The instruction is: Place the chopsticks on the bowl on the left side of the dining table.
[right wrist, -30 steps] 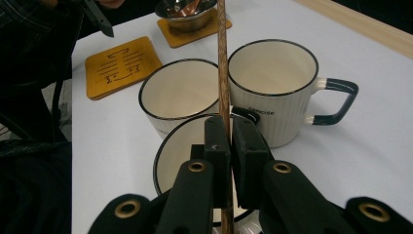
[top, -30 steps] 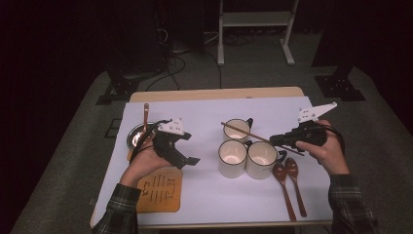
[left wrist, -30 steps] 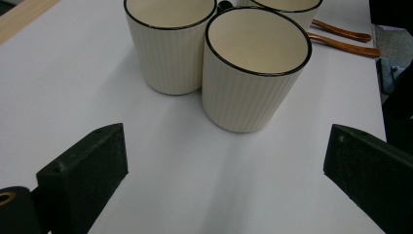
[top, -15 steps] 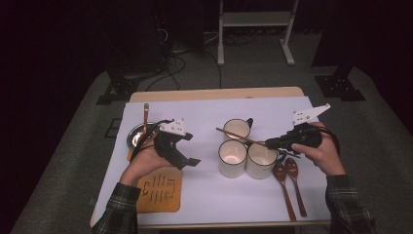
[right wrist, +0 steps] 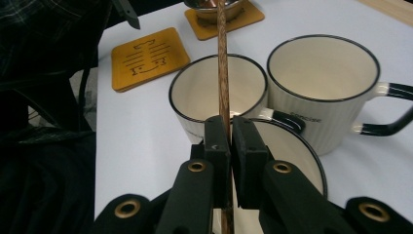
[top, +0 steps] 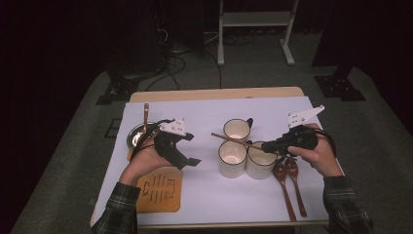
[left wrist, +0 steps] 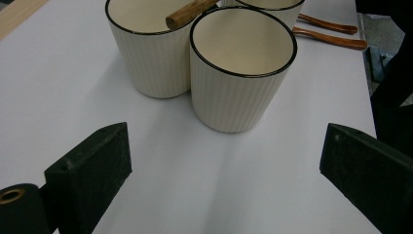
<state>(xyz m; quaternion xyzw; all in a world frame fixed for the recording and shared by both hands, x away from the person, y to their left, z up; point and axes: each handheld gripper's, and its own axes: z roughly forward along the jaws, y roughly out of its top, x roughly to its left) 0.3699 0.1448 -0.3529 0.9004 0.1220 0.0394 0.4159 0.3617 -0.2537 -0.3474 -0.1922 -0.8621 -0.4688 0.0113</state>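
Three cream mugs with dark rims stand bunched mid-table: a back mug (top: 237, 129), a front left mug (top: 232, 158) and a front right mug (top: 259, 161). My right gripper (top: 271, 146) is shut on a thin wooden stick (top: 236, 140) that lies slanted above the mugs, its free end pointing left. In the right gripper view the pads clamp the stick (right wrist: 223, 87) over the front right mug (right wrist: 292, 156); its near end is hidden. My left gripper (top: 189, 152) stands open left of the mugs, nothing between its jaws. Its view faces the front left mug (left wrist: 243, 63).
Two wooden spoons (top: 288, 183) lie right of the mugs, under the right hand. An orange coaster (top: 158, 190) sits near the front left edge. A small metal bowl (top: 140, 136) with a wooden handle in it rests at the left.
The right gripper has carried the stick slightly left, so its free end reaches farther over the mugs. The left gripper has stayed put.
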